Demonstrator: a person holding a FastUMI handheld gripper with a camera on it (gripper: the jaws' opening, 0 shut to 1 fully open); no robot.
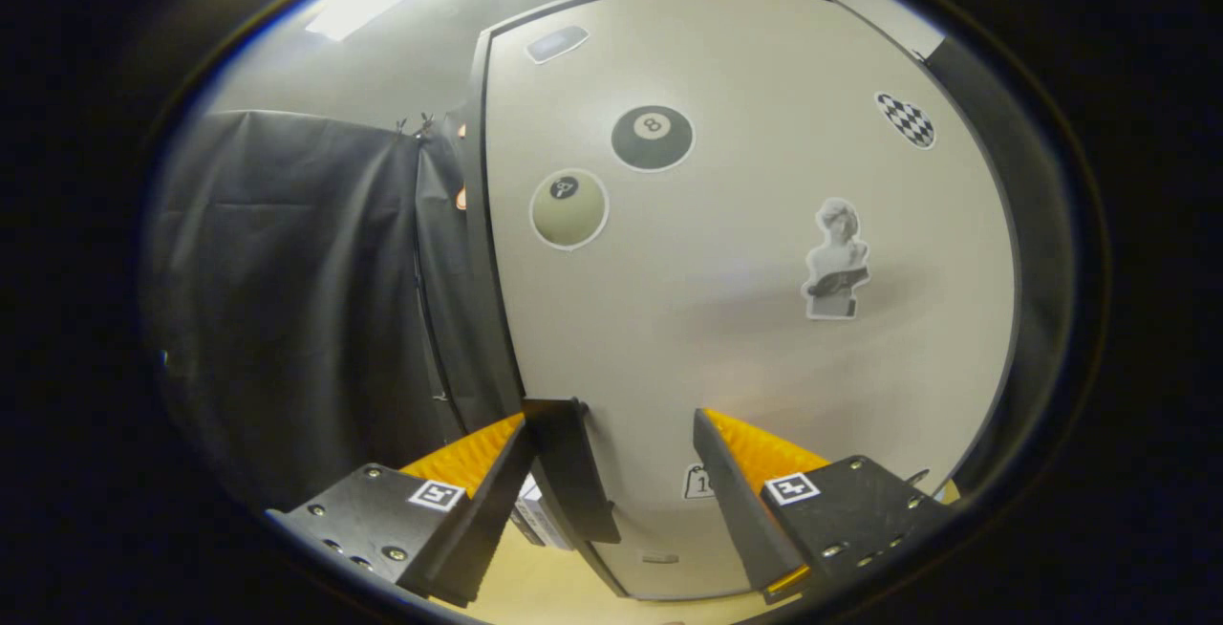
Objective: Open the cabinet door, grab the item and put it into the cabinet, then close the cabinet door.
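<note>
Because the cabinet door (745,319) stands right ahead of the gripper (635,434), its pale face with ball, bust and chequered stickers takes up most of what lies beyond the fingers. The gripper is open, jaws spread and holding nothing; one finger sits at the door's dark left edge (487,252), the other over the panel. Whether the door is fully shut I cannot tell. The likely slip: the finger skids off that thin edge, since no handle shows. Black cloth (287,300) hangs beside; the desk (554,587) lies below.
</note>
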